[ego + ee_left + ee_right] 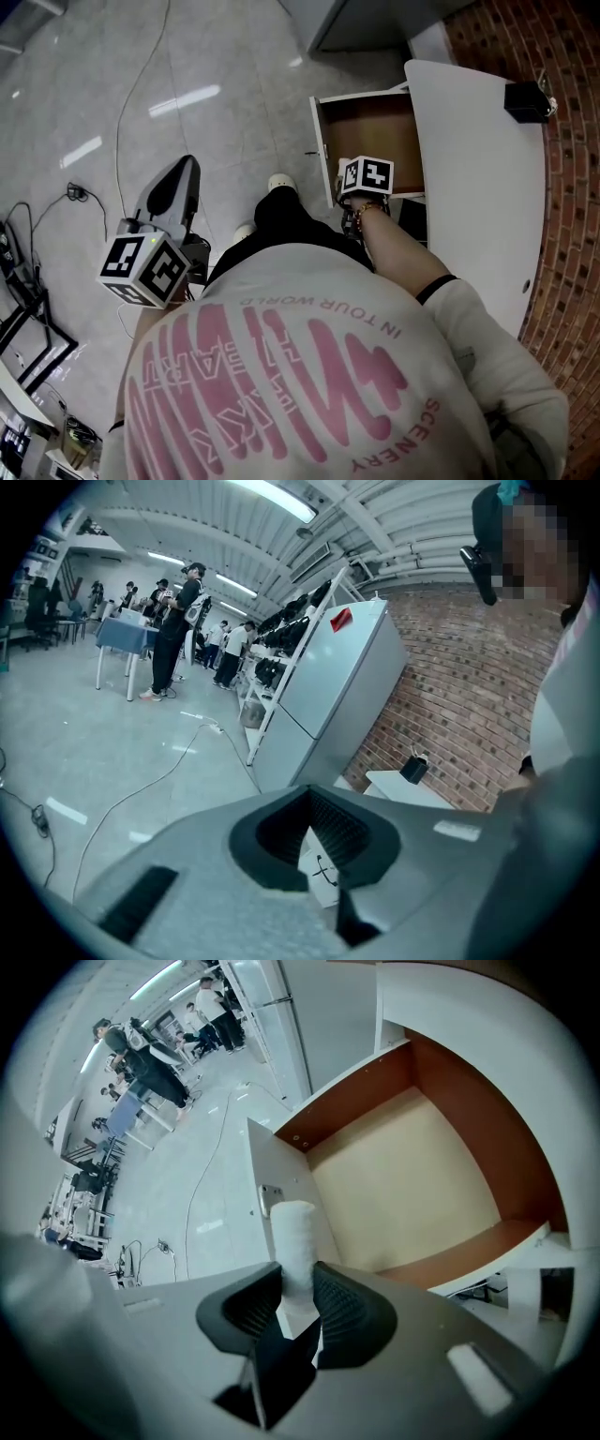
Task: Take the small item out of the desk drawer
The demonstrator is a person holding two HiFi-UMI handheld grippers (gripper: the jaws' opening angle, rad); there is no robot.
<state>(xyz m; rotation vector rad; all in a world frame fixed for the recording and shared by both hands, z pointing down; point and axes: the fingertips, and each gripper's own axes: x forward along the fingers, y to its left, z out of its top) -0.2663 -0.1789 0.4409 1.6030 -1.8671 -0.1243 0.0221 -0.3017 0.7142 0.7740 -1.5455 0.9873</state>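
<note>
Right gripper (298, 1309) is clamped on the small white fuzzy cylinder (294, 1237), which pokes out past its tips; the open white drawer with brown walls (403, 1185) sits just ahead, looks empty; I'd hold a steady squeeze and pull straight back, clear of the drawer front; left gripper (314, 846) is slightly parted, holding nothing.

Your small roll (295, 1237) is plain white against dark grey ribbed fingers (342, 1312). The drawer (356, 1101) has reddish-brown walls, a pale tan bottom and a white front. Beside the drawer, the bench (478, 169) is white and the wall (562, 187) red brick. The marker cube (367, 178) over the drawer shows black-and-white squares.
</note>
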